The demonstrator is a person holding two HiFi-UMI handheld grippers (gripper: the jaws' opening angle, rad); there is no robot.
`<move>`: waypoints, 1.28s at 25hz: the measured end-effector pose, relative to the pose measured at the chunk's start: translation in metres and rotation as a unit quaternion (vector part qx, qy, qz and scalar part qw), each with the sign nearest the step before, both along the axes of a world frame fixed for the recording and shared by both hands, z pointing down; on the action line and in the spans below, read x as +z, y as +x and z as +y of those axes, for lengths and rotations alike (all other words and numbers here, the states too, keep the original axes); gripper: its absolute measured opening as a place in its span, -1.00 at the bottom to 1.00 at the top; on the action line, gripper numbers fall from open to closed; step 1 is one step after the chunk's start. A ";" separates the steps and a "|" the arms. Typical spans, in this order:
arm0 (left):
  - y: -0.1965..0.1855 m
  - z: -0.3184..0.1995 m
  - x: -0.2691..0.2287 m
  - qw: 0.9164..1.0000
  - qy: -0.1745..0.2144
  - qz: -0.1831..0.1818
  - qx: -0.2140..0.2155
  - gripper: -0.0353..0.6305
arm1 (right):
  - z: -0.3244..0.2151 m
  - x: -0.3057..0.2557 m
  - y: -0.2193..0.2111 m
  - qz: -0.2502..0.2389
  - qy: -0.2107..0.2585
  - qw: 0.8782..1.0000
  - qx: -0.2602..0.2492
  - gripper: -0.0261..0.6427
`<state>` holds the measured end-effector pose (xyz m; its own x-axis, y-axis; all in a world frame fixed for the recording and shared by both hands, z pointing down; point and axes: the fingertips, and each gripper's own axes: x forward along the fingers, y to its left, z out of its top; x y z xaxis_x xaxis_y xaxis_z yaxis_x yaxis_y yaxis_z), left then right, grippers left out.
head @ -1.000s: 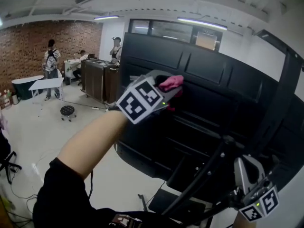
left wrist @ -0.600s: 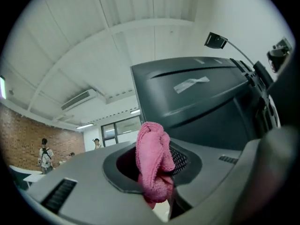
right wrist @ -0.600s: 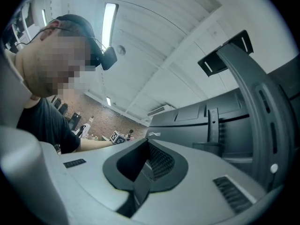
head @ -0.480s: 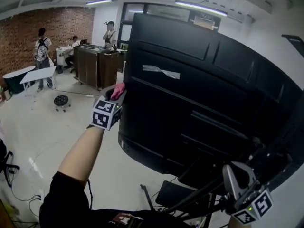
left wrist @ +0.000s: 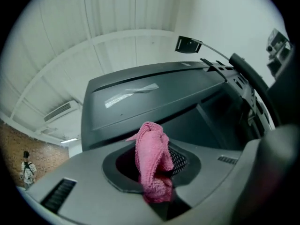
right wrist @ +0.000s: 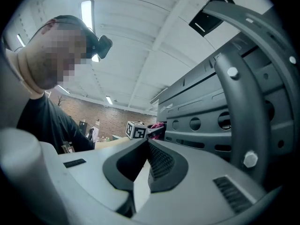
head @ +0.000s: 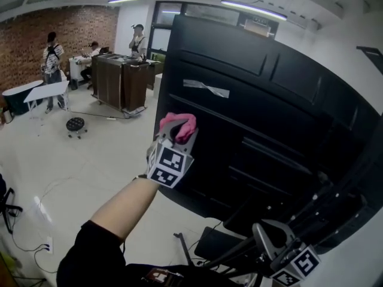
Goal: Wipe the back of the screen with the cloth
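Wipe step in hand: left tool (head: 177,129) pinches pink cloth (left wrist: 152,165), screen back (head: 251,100) just ahead, contact unclear; next, press and sweep; right tool (head: 269,239) pressed together, empty.

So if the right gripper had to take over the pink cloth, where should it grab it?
Probably the loose bunched top of the pink cloth, which stands free above the left gripper's shut jaws. Come in from beyond the jaw tips; the lower part is pinched between them.
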<state>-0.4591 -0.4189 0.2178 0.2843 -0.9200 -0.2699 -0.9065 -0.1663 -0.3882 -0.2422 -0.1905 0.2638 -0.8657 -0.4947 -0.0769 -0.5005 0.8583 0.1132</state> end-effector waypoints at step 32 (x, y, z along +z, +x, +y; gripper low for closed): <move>0.062 0.019 0.091 0.998 -0.022 -0.029 0.055 -0.63 | 0.006 0.043 0.020 0.010 -0.057 0.997 0.040 -0.90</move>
<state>-0.3972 -0.3996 0.3091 0.3987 -0.8927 -0.2102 -0.8578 -0.2820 -0.4297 -0.2227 -0.1850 0.3072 -0.8239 -0.5667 0.0020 -0.5664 0.8237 0.0276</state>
